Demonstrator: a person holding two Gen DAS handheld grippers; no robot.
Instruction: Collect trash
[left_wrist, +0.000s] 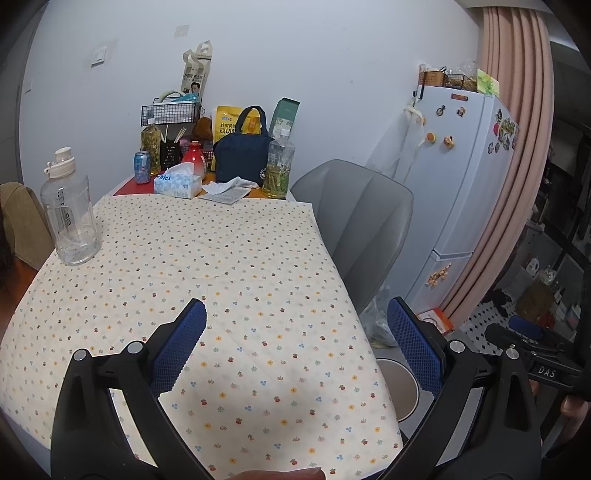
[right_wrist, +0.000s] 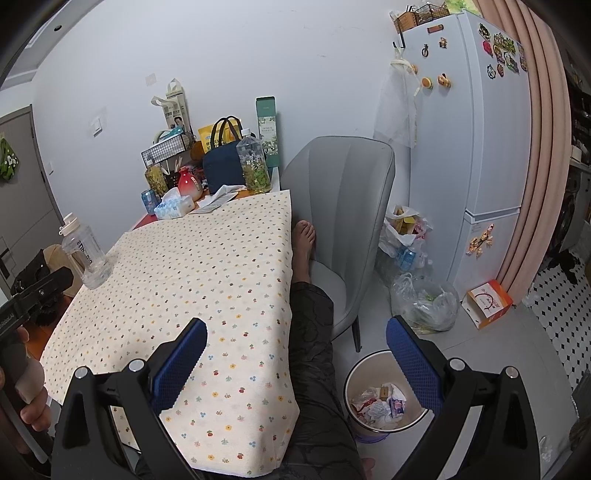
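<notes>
Both grippers' fingers spread wide, empty; only the right wrist shows the trash-filled bin (right_wrist: 384, 400).

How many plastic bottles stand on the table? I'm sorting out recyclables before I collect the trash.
3. An empty clear bottle at the left edge; a tea bottle at the far right beside the navy bag; another tea bottle behind the blue can. Clutter may hide more.

A matt, finely textured floral-print tablecloth (left_wrist: 229, 258) covers the table. The clear plastic water bottle (left_wrist: 70, 214) looks glossy, and the grey upholstered chair (right_wrist: 347, 206) smooth. Crumpled paper and wrappers fill the round white bin (right_wrist: 384, 402).
</notes>
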